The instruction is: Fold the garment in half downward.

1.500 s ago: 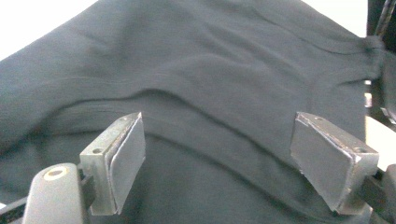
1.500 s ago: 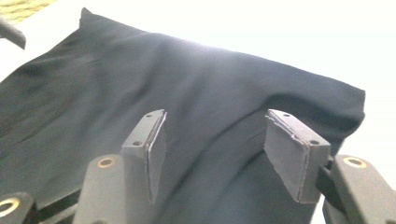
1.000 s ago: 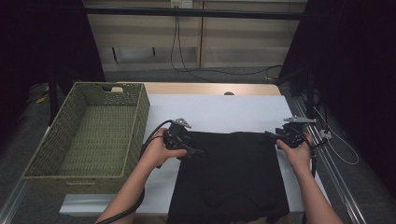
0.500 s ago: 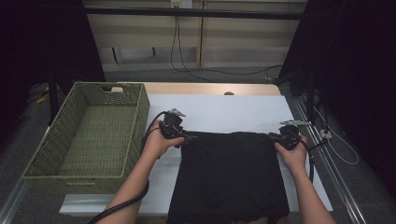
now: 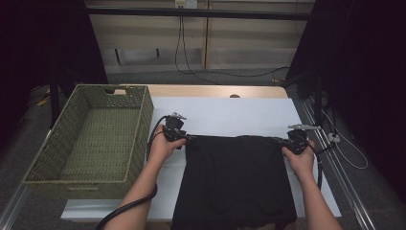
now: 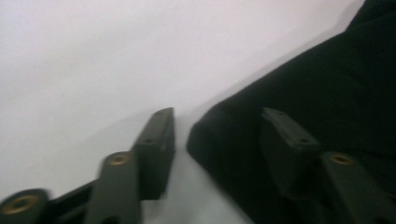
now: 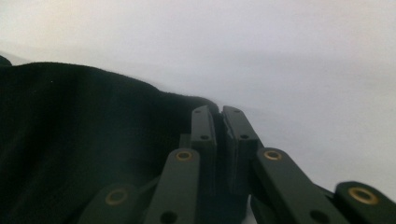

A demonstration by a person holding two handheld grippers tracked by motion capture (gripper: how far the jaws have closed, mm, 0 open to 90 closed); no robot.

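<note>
White table (image 5: 230,115): right gripper (image 5: 293,142) pinches black cloth (image 5: 237,177); left gripper (image 5: 181,136) (half-open) closing.

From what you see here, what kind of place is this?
Probably a recording workbench, not a home: a white table ringed by black curtains, loose cables on the back wall, and a green woven basket beside a black cloth.

A cloth (image 5: 237,182) lies on the table (image 5: 230,115), toward its near edge and right of centre. A basket (image 5: 95,139) sits on the table's left end. The left gripper (image 5: 184,138) is at the cloth's far left corner, the right gripper (image 5: 283,142) at its far right corner.
</note>
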